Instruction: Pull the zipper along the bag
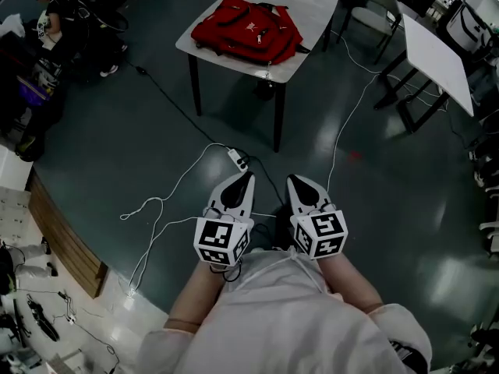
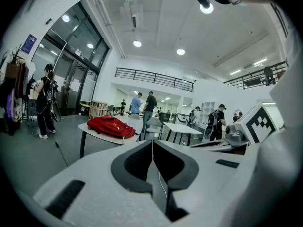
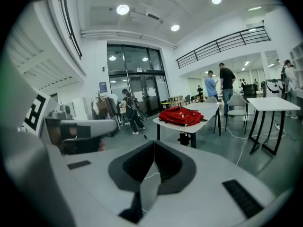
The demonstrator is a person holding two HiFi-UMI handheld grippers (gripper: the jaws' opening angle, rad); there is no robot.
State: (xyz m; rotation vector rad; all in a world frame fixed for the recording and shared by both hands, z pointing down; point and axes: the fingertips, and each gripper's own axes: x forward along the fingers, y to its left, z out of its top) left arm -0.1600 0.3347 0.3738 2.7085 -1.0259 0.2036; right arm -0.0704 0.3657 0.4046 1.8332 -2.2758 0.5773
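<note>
A red backpack (image 1: 248, 28) lies on a white table (image 1: 306, 59) well ahead of me, across open floor. The same red backpack (image 2: 111, 126) shows small in the left gripper view, and the red backpack (image 3: 181, 115) sits on its table in the right gripper view. My left gripper (image 1: 249, 176) and right gripper (image 1: 292, 179) are held side by side close to my body, far short of the table. Both have their jaws closed tip to tip with nothing between them.
A white cable with a power strip (image 1: 235, 159) trails over the dark floor between me and the table. A second white table (image 1: 437, 59) and a chair (image 1: 377, 8) stand at the right. Several people (image 2: 144, 104) stand in the hall behind. Shelving (image 1: 62, 232) lines the left.
</note>
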